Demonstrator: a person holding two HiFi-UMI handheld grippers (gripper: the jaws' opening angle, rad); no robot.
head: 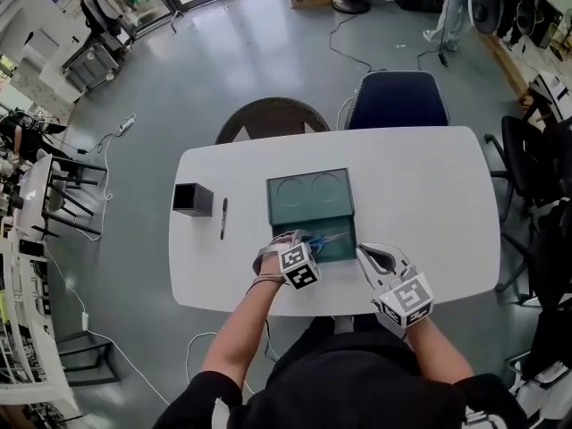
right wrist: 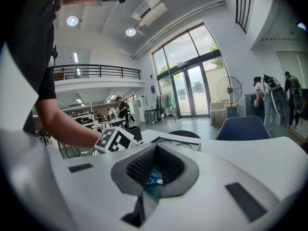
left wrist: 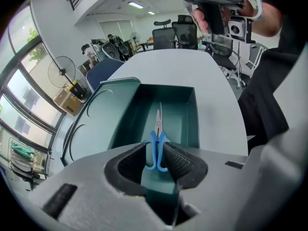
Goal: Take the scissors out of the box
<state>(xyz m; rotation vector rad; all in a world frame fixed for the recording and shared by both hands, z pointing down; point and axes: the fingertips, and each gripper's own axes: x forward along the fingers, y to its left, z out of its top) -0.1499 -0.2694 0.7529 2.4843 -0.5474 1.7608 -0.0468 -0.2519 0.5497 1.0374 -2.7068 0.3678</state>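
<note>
- Black pen holder (head: 192, 199) and a pen (head: 223, 217) are sitting on the white table (head: 429, 186) left of the teal box (head: 341, 250), well apart from it and playing no part in the move I am planning.
- My left gripper (head: 298, 239) is hanging over the box's near left corner, pointing steeply down into the tray. Its jaws are standing apart, released, and clamping nothing.
- The scissors (head: 323, 238) are lying flat on the tray floor inside the box, with the lid (head: 308, 195) lying open on the box's far side.
- Looking along the left gripper (left wrist: 155, 147), I am seeing the scissors (left wrist: 158, 138) running straight away from it. The blue loops are nearest and sitting between the two jaws, and the blades are pointing toward the box's (left wrist: 190, 114) far wall.
- I am judging that this alignment is what the coming move depends on: the long axis is following the gripper's own line, so the jaws would be squeezing across the loops, not across the blades.
- My right gripper (head: 366, 252) is waiting just beside the box's near right corner, aimed nearly level. Its tips are meeting, clenched on nothing.
- In its own view the right gripper (right wrist: 155, 148) is only showing me a scrap of the scissors (right wrist: 154, 179) through the hollow behind the tips, down in the box. So I am taking the left hand as the nearer one, and the one to make the grab.
</note>
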